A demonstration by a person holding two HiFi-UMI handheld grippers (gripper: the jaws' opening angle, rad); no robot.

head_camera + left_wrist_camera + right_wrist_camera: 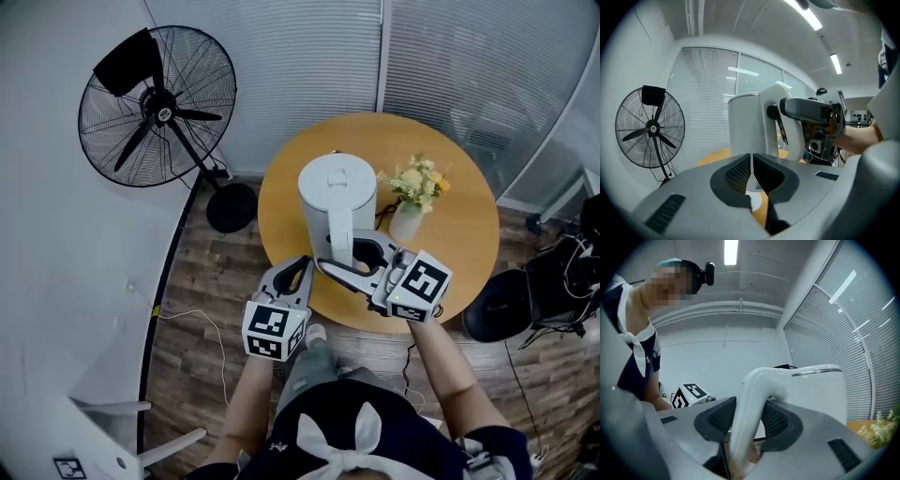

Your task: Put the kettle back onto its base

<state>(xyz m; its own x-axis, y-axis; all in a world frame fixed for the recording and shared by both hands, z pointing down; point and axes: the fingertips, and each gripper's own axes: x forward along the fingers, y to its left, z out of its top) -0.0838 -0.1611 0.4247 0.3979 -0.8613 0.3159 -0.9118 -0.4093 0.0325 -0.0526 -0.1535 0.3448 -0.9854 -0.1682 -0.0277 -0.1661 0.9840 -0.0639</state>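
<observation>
The white kettle (336, 192) stands upright over the round wooden table (459, 234), near its front edge. My right gripper (345, 256) comes in from the right, and its jaws are shut on the kettle's white handle (749, 408). In the right gripper view the handle fills the gap between the dark pads (717, 418). My left gripper (298, 267) hovers at the table's front left edge, just left of the kettle (750, 126), with its jaws shut (751, 161) and nothing between them. I cannot make out the kettle's base, nor whether the kettle rests on anything.
A small white vase of flowers (412, 202) stands on the table just right of the kettle, with a dark cable (382, 217) beside it. A black pedestal fan (159, 103) stands on the floor to the left. White blinds (309, 56) run behind the table.
</observation>
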